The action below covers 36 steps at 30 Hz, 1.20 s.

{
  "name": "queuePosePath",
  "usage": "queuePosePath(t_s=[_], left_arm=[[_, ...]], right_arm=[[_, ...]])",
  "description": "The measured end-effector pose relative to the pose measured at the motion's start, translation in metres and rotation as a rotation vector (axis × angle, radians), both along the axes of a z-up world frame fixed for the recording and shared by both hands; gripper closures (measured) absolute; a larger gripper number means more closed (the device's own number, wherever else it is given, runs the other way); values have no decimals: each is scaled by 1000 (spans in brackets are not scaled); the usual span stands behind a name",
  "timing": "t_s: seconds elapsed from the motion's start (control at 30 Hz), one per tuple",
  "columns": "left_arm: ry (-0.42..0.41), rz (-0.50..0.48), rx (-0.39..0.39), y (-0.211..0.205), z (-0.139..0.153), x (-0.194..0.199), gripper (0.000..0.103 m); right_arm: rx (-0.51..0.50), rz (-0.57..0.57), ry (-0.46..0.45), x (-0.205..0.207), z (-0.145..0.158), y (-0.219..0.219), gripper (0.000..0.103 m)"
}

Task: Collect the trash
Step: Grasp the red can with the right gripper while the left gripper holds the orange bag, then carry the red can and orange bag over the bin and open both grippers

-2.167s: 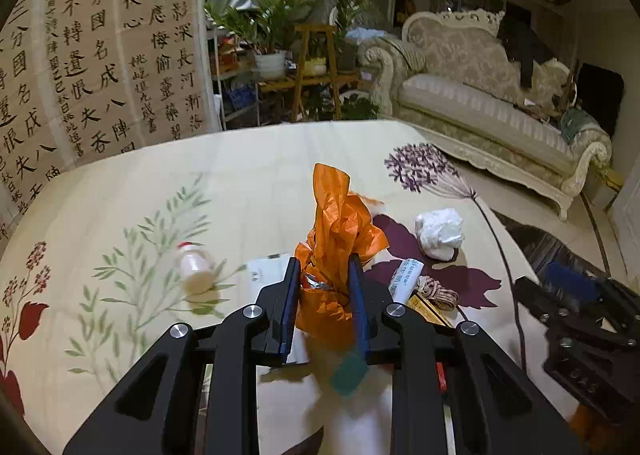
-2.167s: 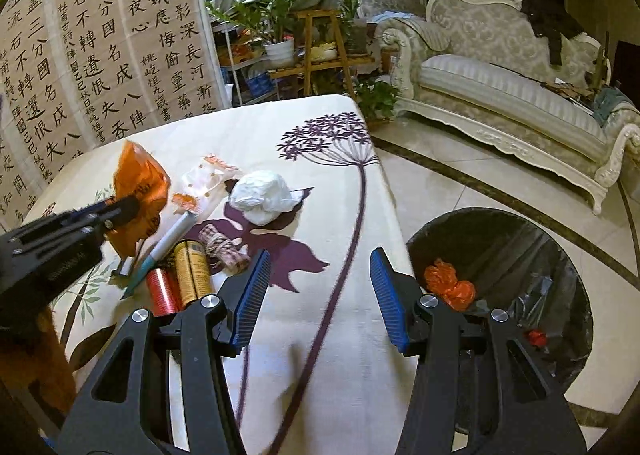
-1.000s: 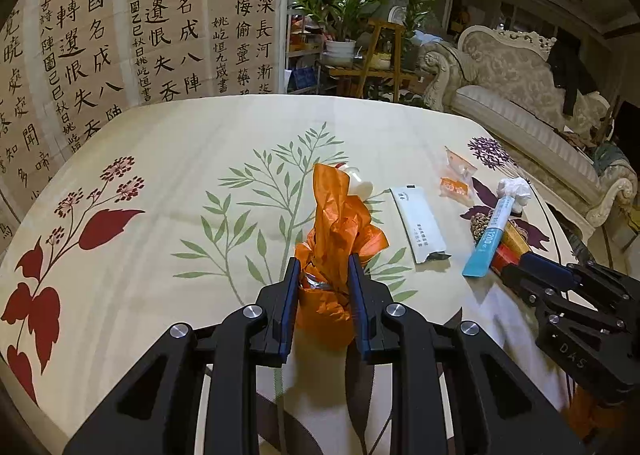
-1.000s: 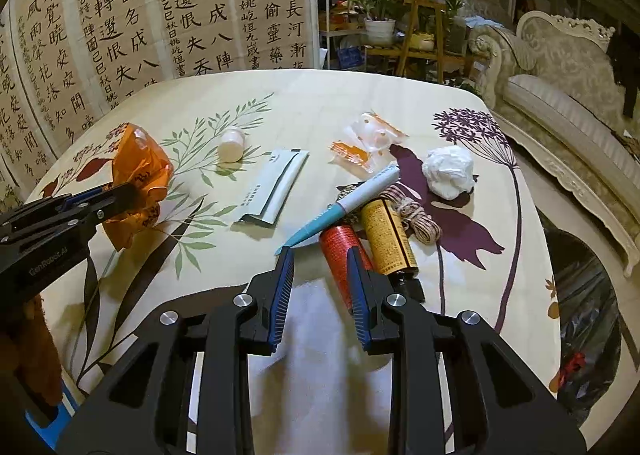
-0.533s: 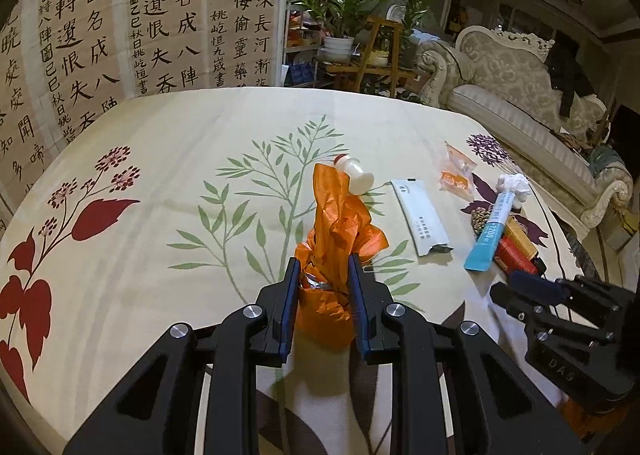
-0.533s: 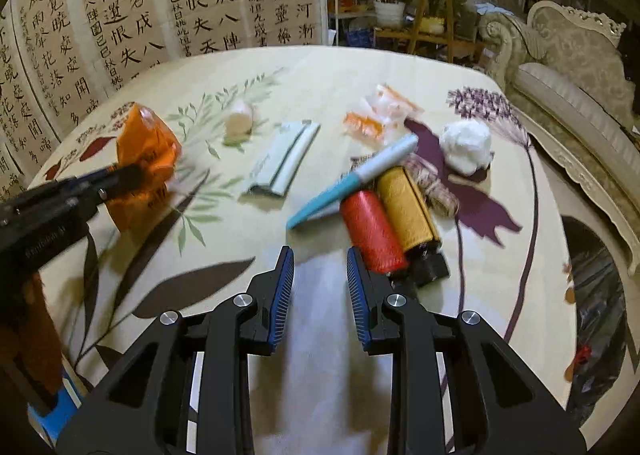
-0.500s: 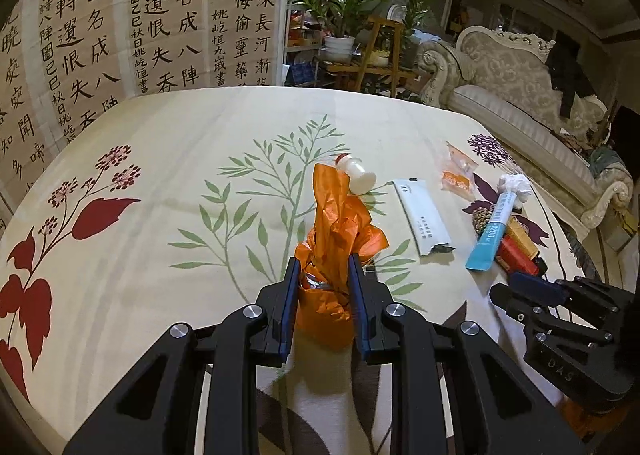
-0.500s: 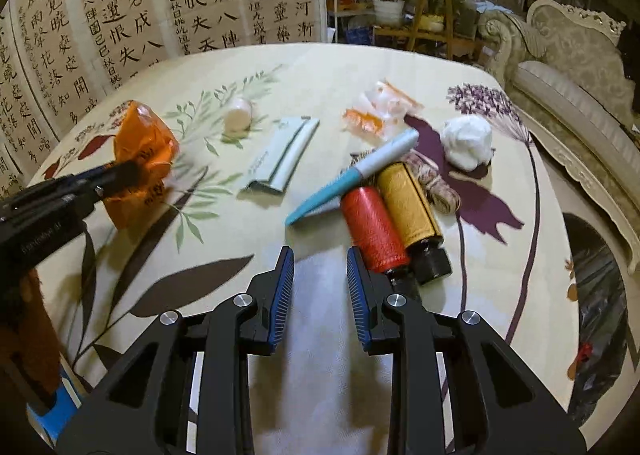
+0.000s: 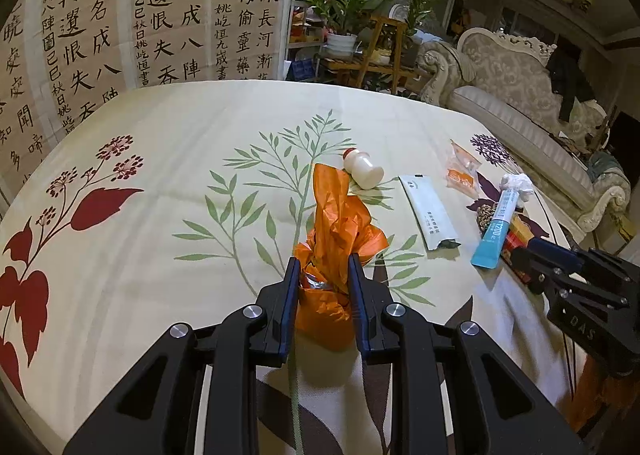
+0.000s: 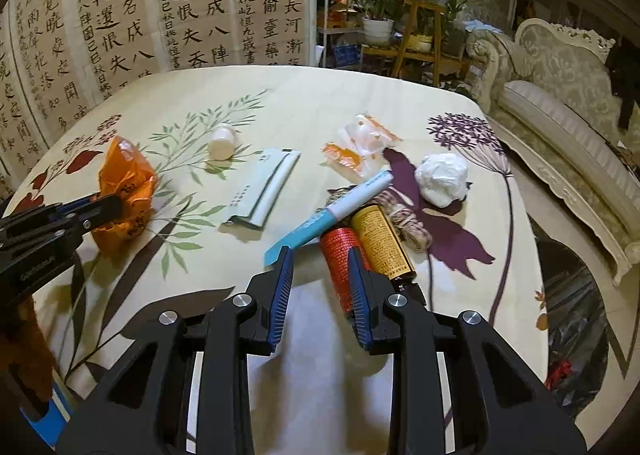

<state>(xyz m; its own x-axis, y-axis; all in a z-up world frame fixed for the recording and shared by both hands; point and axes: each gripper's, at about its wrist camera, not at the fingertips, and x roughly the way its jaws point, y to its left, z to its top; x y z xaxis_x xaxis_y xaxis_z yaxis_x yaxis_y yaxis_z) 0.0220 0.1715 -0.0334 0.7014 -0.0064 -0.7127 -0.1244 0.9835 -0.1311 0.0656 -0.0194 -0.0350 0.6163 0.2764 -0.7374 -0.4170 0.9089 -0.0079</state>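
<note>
clearly "200" on blue tube (image 9: 495, 229), calligraphy screen (image 9: 120, 7)

A home living room is showing here: an ornate sofa (image 9: 520, 95) at upper right, potted plants (image 9: 344, 15) at top centre, a calligraphy screen (image 9: 120, 15) standing upper left.

Left wrist view: table (image 9: 160, 159) is bare cloth across the left half and center, clear passage there. Right wrist view: the center-right is crowded: red can (image 10: 336, 255), yellow can (image 10: 380, 239), teal tube (image 10: 332, 211) and twine (image 10: 408, 223) touch one another, white wad (image 10: 442, 179) just beyond. A free lane runs along the lower center; the sachet (image 10: 264, 187) and small bottle (image 10: 222, 141) sit apart at upper center.
</note>
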Motion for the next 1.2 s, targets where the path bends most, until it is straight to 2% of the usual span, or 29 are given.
queuePosePath(t_s=[0.2,0.53,0.63,1.0,1.2], left_arm=[[-1,-10,-4,-2,0,2,78],[0,-11,1,-5,0,4,78],[0,-12,5,-5,0,4,78],[-29,-34,4,-28,6,-8,78],[-81,-81,2,-62,18,-12,78]], right_arm=[[-32,-10,0,6,-3,-6,75],[-30,4,54,7,-22,0,75],[-20,12,56,5,-21,1,80],[47,-36,-15,-18,-6,-24,80],[70,-146,-117,-32,13,-61,80]])
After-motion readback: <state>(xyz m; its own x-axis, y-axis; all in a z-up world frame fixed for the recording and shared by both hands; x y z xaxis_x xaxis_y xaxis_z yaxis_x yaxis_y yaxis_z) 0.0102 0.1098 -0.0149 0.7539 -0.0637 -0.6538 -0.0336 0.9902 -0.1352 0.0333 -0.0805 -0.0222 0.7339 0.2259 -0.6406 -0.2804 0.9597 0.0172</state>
